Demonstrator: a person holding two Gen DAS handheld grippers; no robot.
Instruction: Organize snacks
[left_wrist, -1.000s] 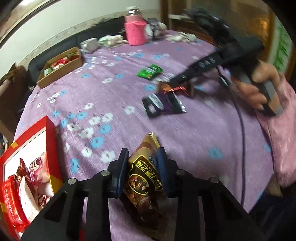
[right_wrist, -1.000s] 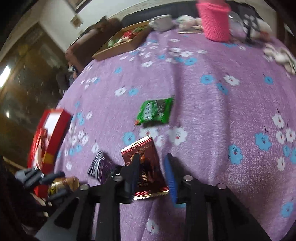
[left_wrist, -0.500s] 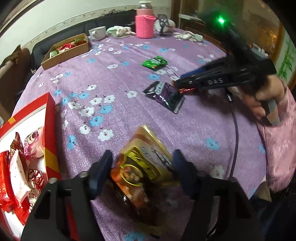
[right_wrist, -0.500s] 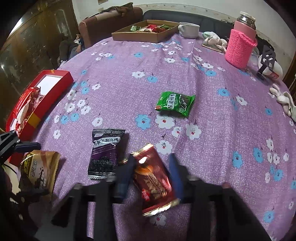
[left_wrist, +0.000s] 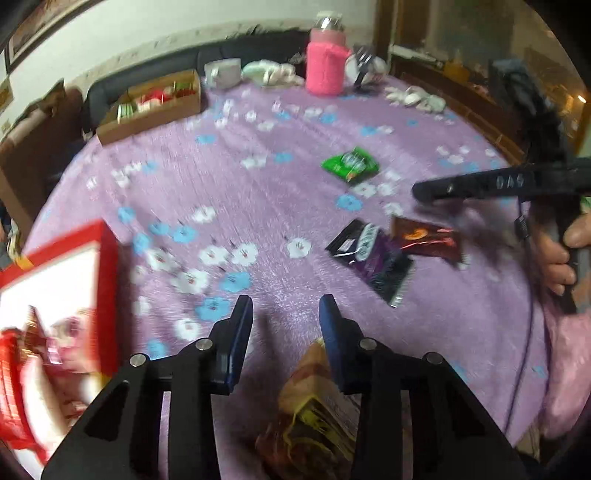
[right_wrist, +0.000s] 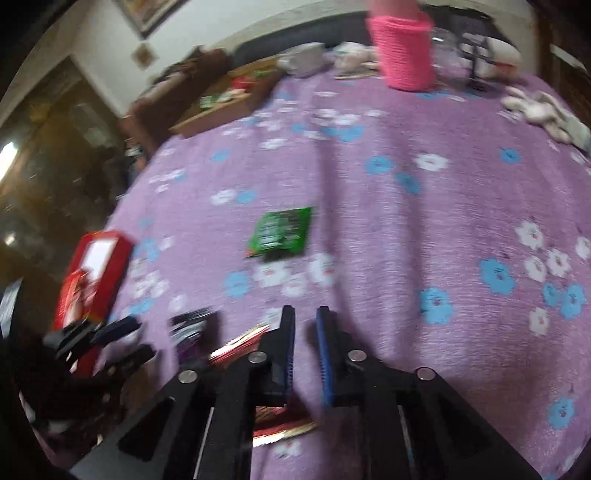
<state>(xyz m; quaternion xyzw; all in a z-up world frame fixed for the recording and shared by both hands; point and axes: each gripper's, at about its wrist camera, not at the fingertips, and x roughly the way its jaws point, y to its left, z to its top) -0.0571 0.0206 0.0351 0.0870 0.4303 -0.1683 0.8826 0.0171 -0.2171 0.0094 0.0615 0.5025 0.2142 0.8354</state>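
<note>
The left gripper is hanging with jaws apart and nothing pinched — the brown snack packet is lying just under its right finger, long axis running toward the table's near edge, while the right gripper, nearly together, is gripping nothing.

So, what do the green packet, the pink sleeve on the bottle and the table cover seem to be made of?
Green packet: probably thin plastic film, glossy, with printed panels; blur hides detail.
Pink sleeve: looks knitted or crocheted yarn, matte, with a ribbed weave texture.
Table cover: seems woven cloth, matte purple with printed flowers; it shows soft folds and a thread grain.
</note>
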